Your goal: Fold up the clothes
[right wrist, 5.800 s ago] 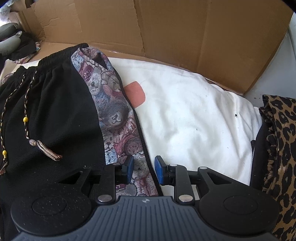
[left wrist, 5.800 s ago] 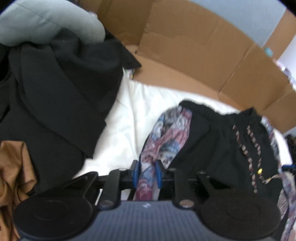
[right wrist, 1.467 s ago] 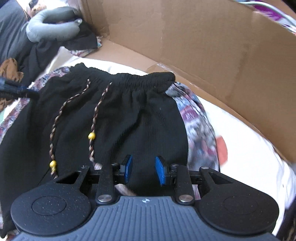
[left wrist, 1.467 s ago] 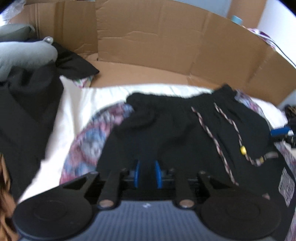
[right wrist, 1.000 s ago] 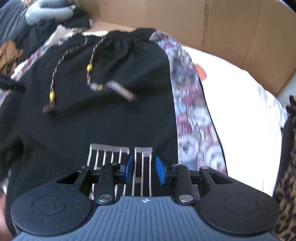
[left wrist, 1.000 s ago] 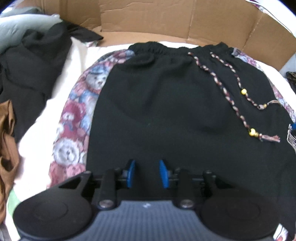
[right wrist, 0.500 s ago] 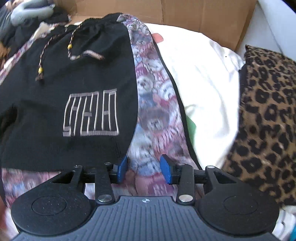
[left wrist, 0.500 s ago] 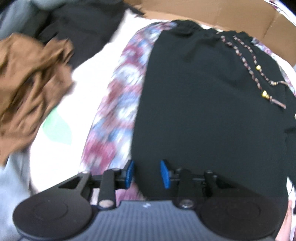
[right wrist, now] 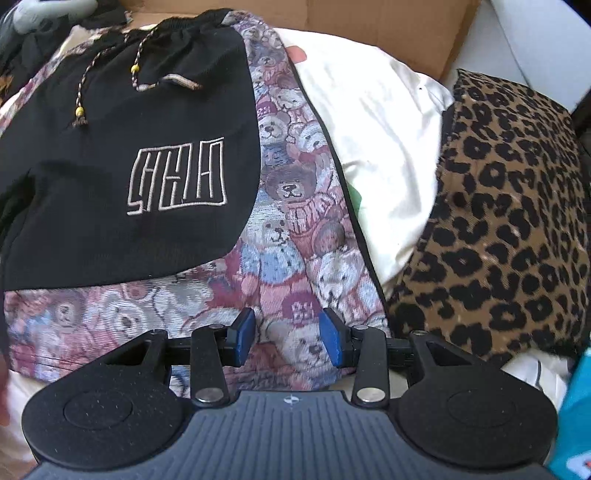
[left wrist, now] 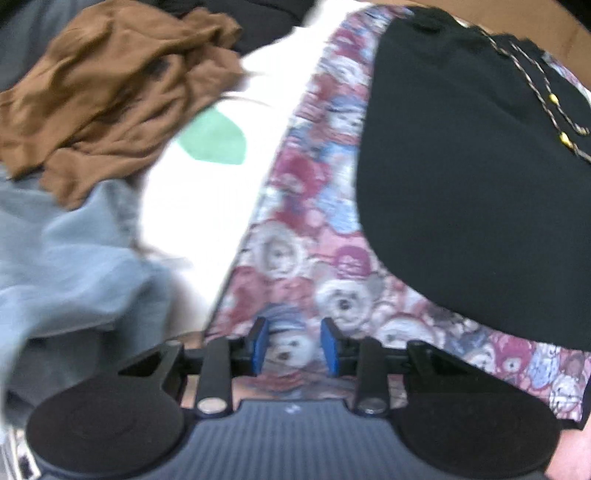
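Black shorts (right wrist: 122, 155) with teddy-bear print side and hem panels (right wrist: 280, 243) lie flat on a white sheet (right wrist: 380, 122), waistband and braided drawstring (right wrist: 140, 62) at the far end. In the left wrist view the shorts (left wrist: 461, 177) show with their bear-print left panel (left wrist: 306, 206). My left gripper (left wrist: 294, 349) is open, its fingers over the bear-print hem at the left corner. My right gripper (right wrist: 288, 341) is open over the bear-print hem at the right corner. Neither holds anything.
A crumpled brown garment (left wrist: 110, 85) and a light blue garment (left wrist: 62, 258) lie left of the shorts. A leopard-print garment (right wrist: 506, 214) lies to the right. A cardboard wall (right wrist: 369, 26) stands behind. A teal object (right wrist: 576, 424) is at the right edge.
Both grippers have pulled back from the waistband down to the hem of the shorts. The left gripper let go of the fabric and opened. The shorts now lie spread flat.
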A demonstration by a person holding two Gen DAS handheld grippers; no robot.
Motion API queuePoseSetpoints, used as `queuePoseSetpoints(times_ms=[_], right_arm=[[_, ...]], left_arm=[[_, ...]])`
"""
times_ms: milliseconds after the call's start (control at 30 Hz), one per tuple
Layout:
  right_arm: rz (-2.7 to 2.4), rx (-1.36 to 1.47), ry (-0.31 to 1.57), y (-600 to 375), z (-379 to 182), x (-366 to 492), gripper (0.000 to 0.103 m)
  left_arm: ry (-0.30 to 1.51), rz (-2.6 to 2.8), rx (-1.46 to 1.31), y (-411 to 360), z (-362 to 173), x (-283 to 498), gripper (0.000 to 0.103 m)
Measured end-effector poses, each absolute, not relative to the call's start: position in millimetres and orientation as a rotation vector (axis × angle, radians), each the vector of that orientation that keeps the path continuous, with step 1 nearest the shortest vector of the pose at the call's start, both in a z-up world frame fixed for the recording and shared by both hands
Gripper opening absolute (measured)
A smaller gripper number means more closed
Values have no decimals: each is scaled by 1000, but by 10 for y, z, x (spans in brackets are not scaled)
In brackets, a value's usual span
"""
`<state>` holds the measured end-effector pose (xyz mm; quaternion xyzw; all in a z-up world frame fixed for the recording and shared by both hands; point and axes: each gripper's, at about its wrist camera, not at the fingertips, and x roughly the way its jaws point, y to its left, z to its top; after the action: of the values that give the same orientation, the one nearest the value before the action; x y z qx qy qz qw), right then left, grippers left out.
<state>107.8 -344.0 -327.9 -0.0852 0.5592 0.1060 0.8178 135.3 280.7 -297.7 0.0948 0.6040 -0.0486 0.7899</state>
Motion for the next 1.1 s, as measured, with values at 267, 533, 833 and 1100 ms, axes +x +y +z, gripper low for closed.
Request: queuePoseSetpoints(times_ms=[267, 533, 833, 1100], right_arm=[[249, -116, 1184, -3350, -3184, 970, 45], [264, -92, 1190, -3312, -3192, 945, 45], [250, -102, 1232, -3336, -3331, 846, 45], [223, -114, 1245, -3420, -3267, 828, 45]], left_arm=[[1288, -30, 218, 3085, -2988, 1281, 33], [1306, -47, 186, 3228, -3197, 1276, 33], [1256, -97, 150, 3284, -3213, 1201, 12], [1251, -134, 200, 3191, -3147, 1135, 16]])
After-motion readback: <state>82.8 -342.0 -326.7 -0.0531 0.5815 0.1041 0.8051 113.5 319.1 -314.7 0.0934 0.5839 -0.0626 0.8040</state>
